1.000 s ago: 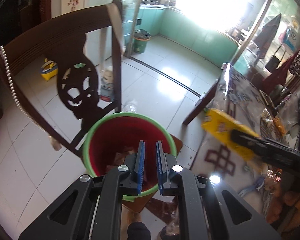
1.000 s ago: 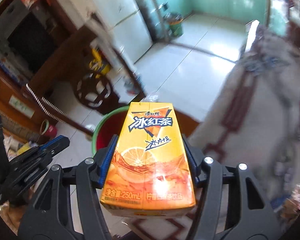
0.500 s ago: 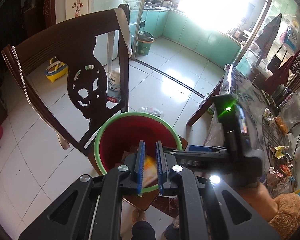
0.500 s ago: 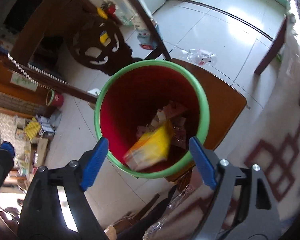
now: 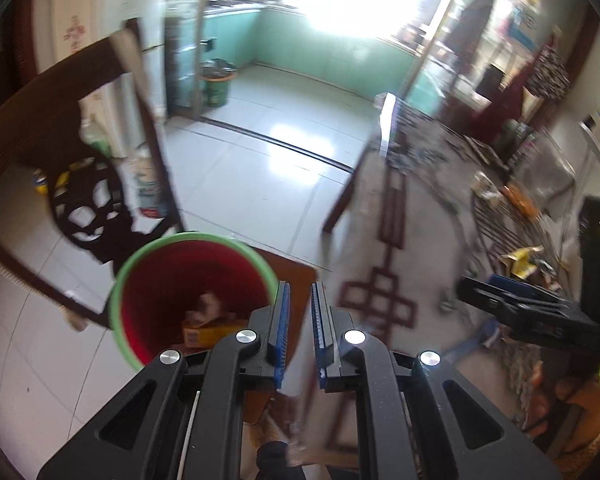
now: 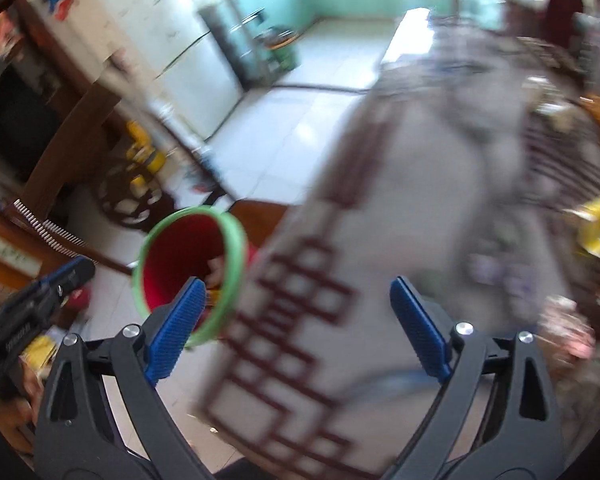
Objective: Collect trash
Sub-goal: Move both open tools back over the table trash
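Right tongs (image 6: pixel 296 322) just spread (empty) – carton (image 5: pixel 210 332) in bin (image 5: pixel 120 288); left tongs (image 5: pixel 298 332) clenched

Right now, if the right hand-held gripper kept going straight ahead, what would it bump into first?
Probably the patterned tablecloth: the open right hand-held gripper points down at it, with nothing between. The picture is blurred, so depth is uncertain.

Left gripper (image 5: pixel 299 316) points steeply down, its blue pads nearly together with only a narrow gap and nothing between them. Right gripper (image 6: pixel 296 326) also tilts steeply down; its jaws have just been opening and now stand wide apart, empty. A hand (image 5: pixel 572 404) grips the right gripper's handle.
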`<move>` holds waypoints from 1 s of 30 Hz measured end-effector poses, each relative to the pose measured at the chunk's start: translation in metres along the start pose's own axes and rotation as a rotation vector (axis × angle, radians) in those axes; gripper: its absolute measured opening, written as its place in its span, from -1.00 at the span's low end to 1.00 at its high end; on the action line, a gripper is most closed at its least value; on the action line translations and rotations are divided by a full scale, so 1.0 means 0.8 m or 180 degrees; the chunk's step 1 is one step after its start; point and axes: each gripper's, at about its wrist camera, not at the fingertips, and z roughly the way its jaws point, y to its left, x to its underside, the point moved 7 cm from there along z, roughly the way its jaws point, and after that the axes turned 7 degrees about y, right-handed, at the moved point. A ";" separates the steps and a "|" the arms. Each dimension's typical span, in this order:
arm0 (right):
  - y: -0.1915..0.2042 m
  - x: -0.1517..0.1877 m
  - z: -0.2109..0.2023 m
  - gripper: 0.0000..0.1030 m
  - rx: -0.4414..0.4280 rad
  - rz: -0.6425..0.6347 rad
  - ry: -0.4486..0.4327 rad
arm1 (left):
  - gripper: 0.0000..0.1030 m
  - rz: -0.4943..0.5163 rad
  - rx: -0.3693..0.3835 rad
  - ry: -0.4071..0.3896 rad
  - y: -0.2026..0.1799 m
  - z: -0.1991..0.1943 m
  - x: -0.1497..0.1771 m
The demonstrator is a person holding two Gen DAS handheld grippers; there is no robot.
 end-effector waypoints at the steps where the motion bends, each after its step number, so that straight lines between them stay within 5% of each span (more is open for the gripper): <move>1: -0.018 0.006 -0.010 0.79 0.0068 0.0073 -0.0044 | -0.83 0.0050 0.0038 0.0025 -0.012 0.005 -0.002; 14: -0.285 0.072 -0.151 0.80 0.0875 0.0939 -0.0355 | -0.83 0.0825 0.0482 0.0250 -0.207 0.048 -0.002; 27: -0.381 -0.008 -0.150 0.91 0.1054 -0.0326 0.0115 | -0.79 0.0793 0.0405 0.0332 -0.306 0.064 0.017; 28: -0.396 -0.013 -0.143 0.91 0.1058 -0.0307 0.0182 | -0.76 0.0785 0.0390 0.0330 -0.310 0.065 0.020; 30: -0.422 -0.017 -0.132 0.91 0.1012 -0.0163 0.0228 | -0.28 0.0769 0.0357 0.0332 -0.321 0.068 0.024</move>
